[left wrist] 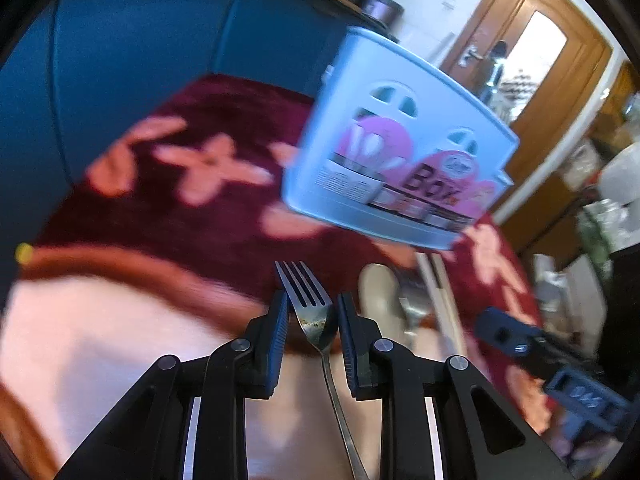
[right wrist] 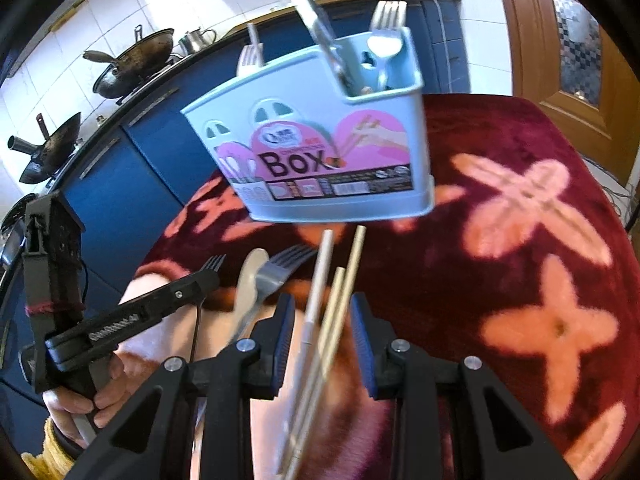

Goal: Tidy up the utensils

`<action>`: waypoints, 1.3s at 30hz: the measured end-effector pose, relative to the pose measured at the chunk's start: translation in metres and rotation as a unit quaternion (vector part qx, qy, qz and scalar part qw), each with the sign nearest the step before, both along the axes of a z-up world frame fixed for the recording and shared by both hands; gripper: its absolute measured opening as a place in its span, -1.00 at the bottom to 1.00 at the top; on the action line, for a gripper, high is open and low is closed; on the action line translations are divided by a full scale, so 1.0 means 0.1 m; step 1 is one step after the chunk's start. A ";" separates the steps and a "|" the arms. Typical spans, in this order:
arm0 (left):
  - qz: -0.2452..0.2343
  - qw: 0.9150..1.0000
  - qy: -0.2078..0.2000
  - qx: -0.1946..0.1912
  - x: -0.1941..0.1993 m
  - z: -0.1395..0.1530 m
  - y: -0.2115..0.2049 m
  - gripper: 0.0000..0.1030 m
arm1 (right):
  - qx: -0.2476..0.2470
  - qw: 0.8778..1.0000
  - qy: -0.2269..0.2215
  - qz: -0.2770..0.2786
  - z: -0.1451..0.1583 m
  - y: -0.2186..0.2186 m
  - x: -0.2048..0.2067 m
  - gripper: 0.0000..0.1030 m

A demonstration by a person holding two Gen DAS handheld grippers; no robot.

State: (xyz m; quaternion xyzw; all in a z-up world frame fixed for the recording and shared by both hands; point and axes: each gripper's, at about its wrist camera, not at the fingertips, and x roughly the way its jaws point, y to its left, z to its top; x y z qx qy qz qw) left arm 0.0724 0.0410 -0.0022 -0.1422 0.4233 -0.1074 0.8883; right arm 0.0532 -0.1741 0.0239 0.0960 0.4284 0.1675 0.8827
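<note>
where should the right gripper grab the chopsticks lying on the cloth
Grip the chopsticks around mid-shaft, coming down from above with the jaws straddling them crosswise. They lie flat and nearly parallel on the cloth, pointing toward the utensil box, so one squeeze probably gathers the bundle.

Pale blue utensil box point(right wrist: 320, 152) upright on cloth, forks point(right wrist: 386, 36) standing inside

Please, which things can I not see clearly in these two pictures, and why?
- Left wrist view: the fork handle leaves the bottom edge; the light blue box is blurred, its contents hidden by its wall.
- Right wrist view: the chopsticks are blurred, lower ends cut off.
- Right wrist view: compartment bottoms hidden by the box wall.
</note>
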 end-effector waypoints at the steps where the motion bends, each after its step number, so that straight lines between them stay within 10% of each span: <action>1: 0.003 1.000 0.000 0.008 -0.01 0.00 0.01 -0.51 | 0.003 1.000 0.001 0.004 0.01 0.04 0.01 -0.38; 20: -0.011 1.000 0.023 -0.007 -0.02 -0.04 0.15 -0.50 | 0.098 0.991 0.091 -0.008 -0.28 0.25 0.54 -0.46; 31: -0.033 0.993 0.038 -0.109 0.03 -0.10 0.32 -0.45 | 0.132 0.989 0.072 0.002 -0.24 0.24 0.56 -0.77; 39: -0.030 0.992 0.042 -0.119 0.06 -0.15 0.31 -0.86 | 0.113 0.993 0.032 0.018 -0.07 0.26 0.41 -0.77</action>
